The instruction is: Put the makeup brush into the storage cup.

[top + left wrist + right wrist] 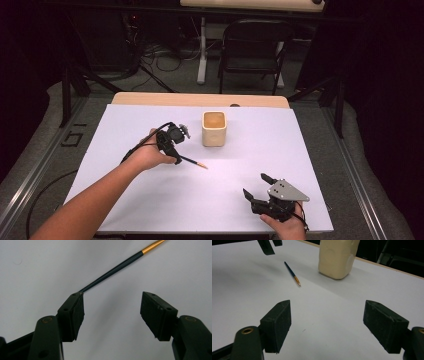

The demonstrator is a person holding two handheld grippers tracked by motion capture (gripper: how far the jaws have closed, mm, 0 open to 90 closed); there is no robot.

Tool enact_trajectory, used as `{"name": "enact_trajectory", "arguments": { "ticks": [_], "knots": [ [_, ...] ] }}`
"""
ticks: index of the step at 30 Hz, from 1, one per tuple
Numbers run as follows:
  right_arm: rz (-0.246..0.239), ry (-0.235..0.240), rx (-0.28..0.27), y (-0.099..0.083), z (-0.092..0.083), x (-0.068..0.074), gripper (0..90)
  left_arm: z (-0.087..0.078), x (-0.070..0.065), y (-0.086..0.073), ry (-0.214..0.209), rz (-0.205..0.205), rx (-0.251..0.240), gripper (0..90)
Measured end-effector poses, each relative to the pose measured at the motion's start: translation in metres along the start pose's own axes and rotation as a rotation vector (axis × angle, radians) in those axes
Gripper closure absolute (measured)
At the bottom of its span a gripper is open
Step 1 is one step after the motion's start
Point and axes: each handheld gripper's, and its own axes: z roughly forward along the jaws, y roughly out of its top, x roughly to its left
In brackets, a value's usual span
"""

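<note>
The slim dark-blue paintbrush with a gold-coloured tip [117, 267] lies flat on the white table sheet [150, 200], in front of the cream square-sided cup [214, 128] and apart from it; the left gripper [111, 306] stands with jaws wide apart, one pad's upper corner touching the brush's dark end, nothing clamped; the right gripper [327, 322] rests near the table's front edge, jaws spread, holding nothing
</note>
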Motion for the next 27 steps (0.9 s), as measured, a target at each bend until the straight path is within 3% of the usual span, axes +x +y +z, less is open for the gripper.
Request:
{"name": "enact_trajectory", "arguments": {
  "ticks": [14, 27],
  "knots": [
    [-0.001, 0.005, 0.003, 0.000, 0.000, -0.001, 22.4, 0.011, -0.011, 0.022, -0.008, 0.080, 0.032, 37.6],
    [-0.002, 0.006, 0.000, 0.000, 0.000, 0.000, 22.4, 0.019, -0.012, 0.029, -0.012, 0.096, 0.056, 38.6]
  ]
}}
